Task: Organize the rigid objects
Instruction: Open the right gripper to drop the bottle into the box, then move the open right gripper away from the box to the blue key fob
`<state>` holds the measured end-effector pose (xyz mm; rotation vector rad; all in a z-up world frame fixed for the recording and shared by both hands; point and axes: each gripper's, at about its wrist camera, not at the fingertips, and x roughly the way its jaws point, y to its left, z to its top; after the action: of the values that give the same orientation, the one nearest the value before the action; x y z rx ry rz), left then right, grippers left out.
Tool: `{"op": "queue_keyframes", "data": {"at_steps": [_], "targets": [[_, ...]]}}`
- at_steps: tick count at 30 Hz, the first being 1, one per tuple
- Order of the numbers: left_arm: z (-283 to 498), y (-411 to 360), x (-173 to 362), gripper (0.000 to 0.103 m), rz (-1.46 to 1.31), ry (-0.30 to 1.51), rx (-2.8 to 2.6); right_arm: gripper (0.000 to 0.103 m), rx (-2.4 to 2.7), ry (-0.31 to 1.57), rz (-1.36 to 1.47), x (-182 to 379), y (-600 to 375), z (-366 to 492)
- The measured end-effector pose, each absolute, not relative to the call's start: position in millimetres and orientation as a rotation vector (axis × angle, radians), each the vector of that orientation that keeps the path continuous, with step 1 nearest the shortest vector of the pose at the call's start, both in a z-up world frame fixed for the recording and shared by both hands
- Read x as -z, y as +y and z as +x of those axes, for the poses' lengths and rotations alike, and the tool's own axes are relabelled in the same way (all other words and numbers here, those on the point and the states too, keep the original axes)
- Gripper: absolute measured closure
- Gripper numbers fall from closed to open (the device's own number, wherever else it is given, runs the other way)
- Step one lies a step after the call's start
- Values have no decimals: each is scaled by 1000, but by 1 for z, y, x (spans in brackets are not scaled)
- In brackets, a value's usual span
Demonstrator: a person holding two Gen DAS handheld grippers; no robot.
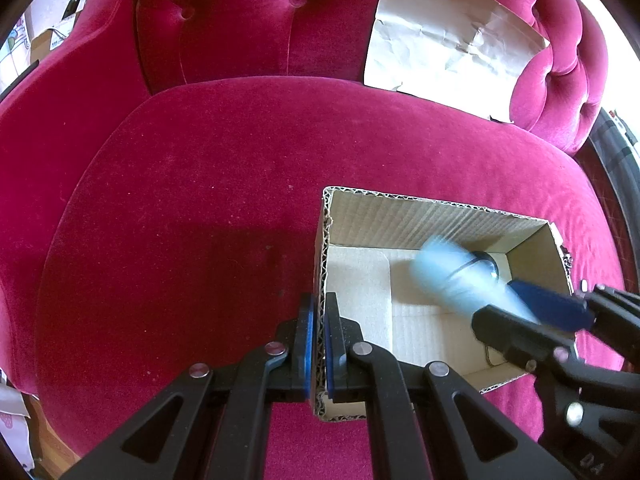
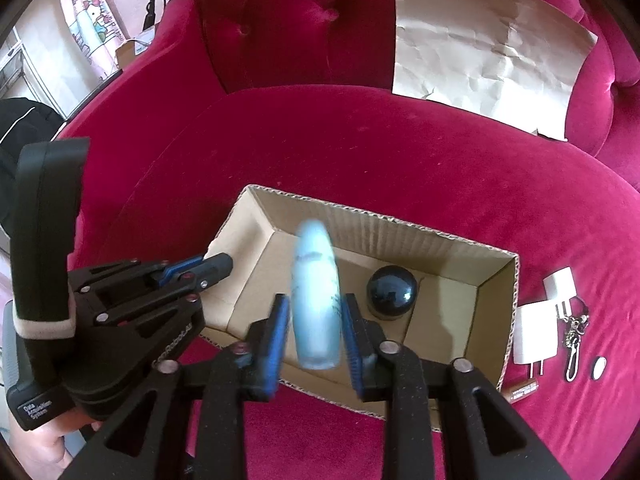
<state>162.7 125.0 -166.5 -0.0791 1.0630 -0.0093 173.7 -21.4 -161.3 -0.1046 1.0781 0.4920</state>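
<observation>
An open cardboard box (image 1: 420,212) (image 2: 496,308) sits on a red velvet armchair seat. My left gripper (image 1: 319,344) (image 2: 216,266) is shut on the box's left wall. A pale blue bottle (image 2: 316,300) (image 1: 456,276), blurred by motion, sits between the fingers of my right gripper (image 2: 316,332) (image 1: 520,312) over the box. The jaws stand apart on either side of the bottle; whether they still press on it is unclear. A dark shiny ball-shaped object (image 2: 392,290) (image 1: 486,262) lies inside the box at its far right end.
To the right of the box on the seat lie two white chargers (image 2: 538,332), a key ring (image 2: 576,336), a small white oval thing (image 2: 599,367) and a battery (image 2: 522,391). A crumpled sheet of paper (image 2: 480,40) (image 1: 448,36) leans on the chair back.
</observation>
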Motion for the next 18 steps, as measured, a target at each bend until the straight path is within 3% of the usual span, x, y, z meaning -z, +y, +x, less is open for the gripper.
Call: {"op": "queue_keyframes", "data": {"at_steps": [1, 8, 18], "targets": [[163, 125, 166, 99, -79, 1062, 9, 43, -486, 1076, -103, 161, -23, 174], [162, 127, 165, 99, -87, 1063, 15, 3, -386, 1047, -127, 158, -36, 180], [163, 126, 165, 99, -81, 1064, 12, 0, -387, 1044, -91, 155, -43, 184]]}}
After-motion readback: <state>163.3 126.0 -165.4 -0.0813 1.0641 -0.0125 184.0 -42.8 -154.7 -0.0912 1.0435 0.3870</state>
